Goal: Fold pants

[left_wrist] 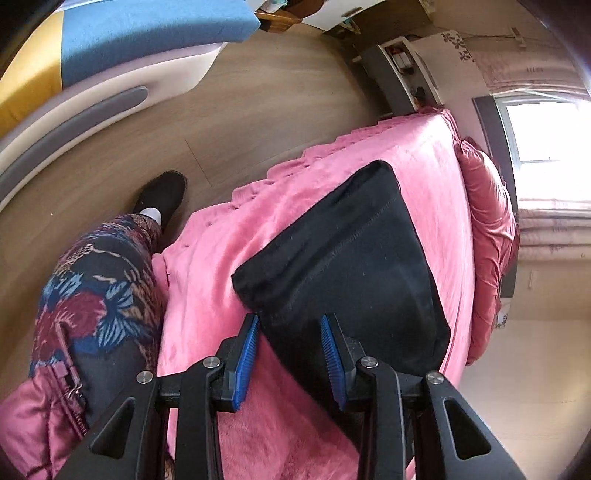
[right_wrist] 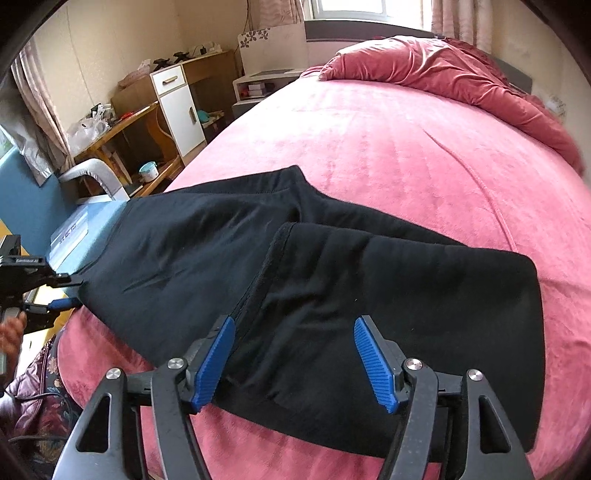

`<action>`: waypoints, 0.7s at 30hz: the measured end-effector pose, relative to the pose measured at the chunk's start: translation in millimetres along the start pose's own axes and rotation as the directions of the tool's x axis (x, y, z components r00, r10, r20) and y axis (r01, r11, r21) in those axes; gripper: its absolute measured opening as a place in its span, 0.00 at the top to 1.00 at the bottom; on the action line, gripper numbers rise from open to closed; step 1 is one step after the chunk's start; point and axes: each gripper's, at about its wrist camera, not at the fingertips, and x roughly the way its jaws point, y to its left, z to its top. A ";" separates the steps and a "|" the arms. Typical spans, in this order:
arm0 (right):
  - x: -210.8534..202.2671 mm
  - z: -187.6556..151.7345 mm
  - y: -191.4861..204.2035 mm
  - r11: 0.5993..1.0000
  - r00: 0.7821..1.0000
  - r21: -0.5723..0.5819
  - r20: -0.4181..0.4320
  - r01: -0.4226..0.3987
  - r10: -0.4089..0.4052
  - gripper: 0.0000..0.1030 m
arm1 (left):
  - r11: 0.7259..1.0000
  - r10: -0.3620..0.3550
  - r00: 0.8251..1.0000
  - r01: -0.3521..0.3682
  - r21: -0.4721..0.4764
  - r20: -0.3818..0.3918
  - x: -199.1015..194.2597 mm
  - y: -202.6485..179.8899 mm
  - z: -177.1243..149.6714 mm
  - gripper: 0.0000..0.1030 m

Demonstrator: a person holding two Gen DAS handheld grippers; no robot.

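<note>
Black pants (right_wrist: 332,280) lie partly folded on the pink bed (right_wrist: 424,155). The right gripper (right_wrist: 293,360) hovers above them at six o'clock, jaws wide apart, empty. The left gripper (left_wrist: 290,356), jaws likewise spread, holds nothing.

Home bedroom: bed (right_wrist: 369,155) with pink plush cover, rumpled red quilt (right_wrist: 443,70) at the head, curtained window (right_wrist: 354,7), white bedside cabinet (right_wrist: 181,107), cluttered wooden desk (right_wrist: 122,133), wood floor (left_wrist: 240,110).
</note>
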 end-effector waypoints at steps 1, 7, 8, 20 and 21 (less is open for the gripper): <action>0.1 -0.7 0.6 1.000 1.000 -0.001 -0.002 0.000 0.000 0.34 | 1.000 0.002 1.000 -0.002 0.003 0.003 1.2 -0.4 0.4 0.68; 1.6 -6.1 0.5 1.000 1.000 0.011 -0.018 -0.002 0.003 0.33 | 0.999 0.029 0.999 -0.029 0.034 0.020 4.7 -3.4 1.7 0.81; 2.1 -6.7 0.1 1.000 1.000 0.016 -0.021 -0.002 0.002 0.33 | 0.998 0.040 0.999 -0.042 0.050 0.030 4.1 -5.4 1.1 0.82; -4.9 -5.4 -22.8 0.980 0.991 0.148 -0.004 -0.133 0.135 0.33 | 0.771 -0.181 0.981 0.098 0.629 0.069 -21.5 -130.0 -58.0 0.87; -5.8 -4.3 -26.5 0.969 0.984 0.175 0.004 -0.176 0.178 0.33 | 0.720 -0.211 0.977 0.136 0.680 0.029 -18.3 -142.9 -69.6 0.87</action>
